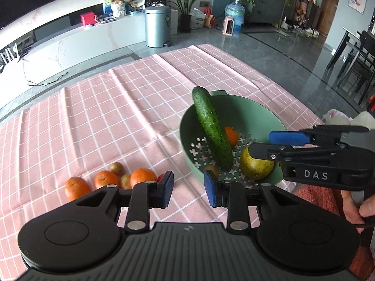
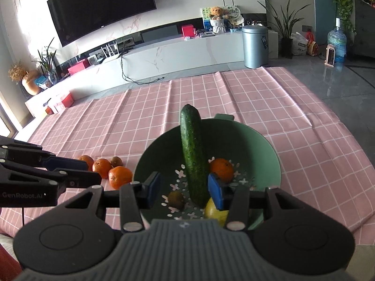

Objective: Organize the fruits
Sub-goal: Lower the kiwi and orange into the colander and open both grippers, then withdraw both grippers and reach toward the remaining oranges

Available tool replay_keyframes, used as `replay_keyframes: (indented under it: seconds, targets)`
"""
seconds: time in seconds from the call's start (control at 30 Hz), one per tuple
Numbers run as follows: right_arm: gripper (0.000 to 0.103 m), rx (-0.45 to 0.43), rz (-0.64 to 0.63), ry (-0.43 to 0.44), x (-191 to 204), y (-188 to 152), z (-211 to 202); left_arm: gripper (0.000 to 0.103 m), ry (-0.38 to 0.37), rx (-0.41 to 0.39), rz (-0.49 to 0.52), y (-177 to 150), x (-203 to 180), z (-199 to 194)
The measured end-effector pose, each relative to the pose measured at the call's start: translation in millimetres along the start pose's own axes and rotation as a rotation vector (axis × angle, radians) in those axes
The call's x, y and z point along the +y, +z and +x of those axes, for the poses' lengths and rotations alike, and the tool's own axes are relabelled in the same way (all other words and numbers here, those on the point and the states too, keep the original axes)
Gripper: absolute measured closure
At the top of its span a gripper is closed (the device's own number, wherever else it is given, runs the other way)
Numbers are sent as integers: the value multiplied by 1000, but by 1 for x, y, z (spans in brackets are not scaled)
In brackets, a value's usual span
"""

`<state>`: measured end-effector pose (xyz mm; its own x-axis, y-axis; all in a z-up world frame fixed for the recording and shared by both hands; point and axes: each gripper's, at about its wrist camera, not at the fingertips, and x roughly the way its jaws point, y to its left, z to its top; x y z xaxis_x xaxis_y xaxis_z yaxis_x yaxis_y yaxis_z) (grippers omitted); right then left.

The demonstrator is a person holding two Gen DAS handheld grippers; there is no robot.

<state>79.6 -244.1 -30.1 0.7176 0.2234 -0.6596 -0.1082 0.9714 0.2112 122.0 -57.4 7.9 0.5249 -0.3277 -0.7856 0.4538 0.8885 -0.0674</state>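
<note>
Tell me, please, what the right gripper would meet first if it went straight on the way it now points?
Most likely the cucumber leaning in the green colander: it lies between the open fingers of the right gripper in its own view, though depth is hard to judge.

- Cloth [image 2: 269, 107]: bare and passable from 10 to 2 o'clock of the bowl [image 2: 269, 154].
- Cucumber [image 2: 193, 154]: leans on the bowl's far rim and splits the interior.
- Bowl right half: orange [image 2: 221, 168] and pear [image 2: 216, 213] obstruct it.
- Bowl left half: only a kiwi [image 2: 175, 199].
- Fruit cluster [image 2: 110, 171]: blocks the cloth at the bowl's 9 o'clock.
</note>
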Motion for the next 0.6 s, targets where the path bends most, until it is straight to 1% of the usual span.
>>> replay_keyframes:
  seconds: [0.17, 0.27, 0.5, 0.6]
  targets:
    - [60, -38, 1, 8, 28, -14, -13, 66, 28, -9, -42, -19, 14, -14]
    - [60, -43, -13, 12, 45, -22, -15, 66, 44, -6, -73, -31, 29, -18]
    - [61, -12, -96, 29, 83, -42, -2, 66, 61, -18, -143, -59, 57, -19]
    - [61, 0, -147, 30, 99, -45, 7, 66, 65, -10, -163, -62, 69, -16]
